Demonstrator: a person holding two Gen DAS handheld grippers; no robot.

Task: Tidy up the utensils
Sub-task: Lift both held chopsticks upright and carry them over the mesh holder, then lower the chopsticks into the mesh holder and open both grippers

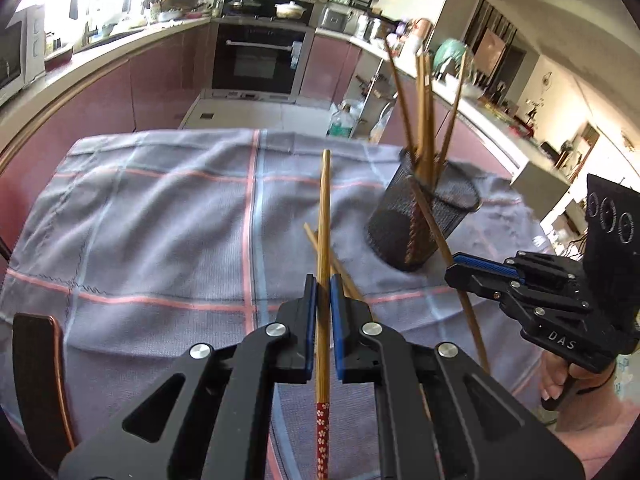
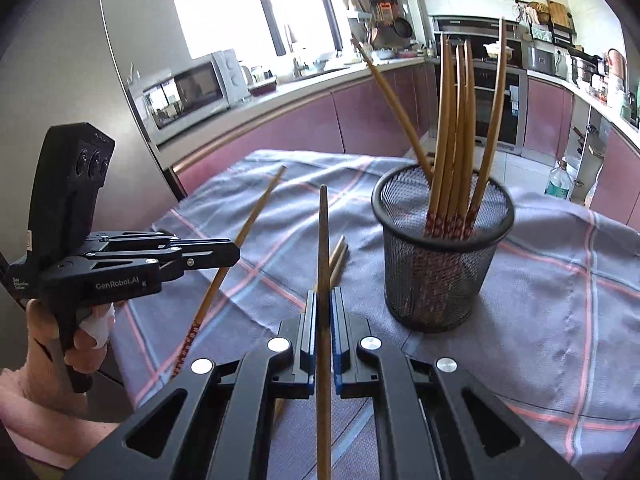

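Both claws clamped, left claw (image 1: 323,280) on one chopstick (image 1: 325,216), right claw (image 2: 323,294) on another chopstick (image 2: 323,240). Risk: long shafts striking mesh holder (image 2: 442,264) rim, tipping it.

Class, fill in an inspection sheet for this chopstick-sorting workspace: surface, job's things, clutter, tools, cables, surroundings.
Surface: checked cloth covers the table, wrinkled.
Job's things: mesh holder upright with several chopsticks; loose chopsticks lie on the cloth.
Clutter: nothing seen.
Tools: left tool shut on a chopstick; right tool shut on another chopstick.
Cables: nothing seen.
Surroundings: kitchen with oven, microwave, counters.
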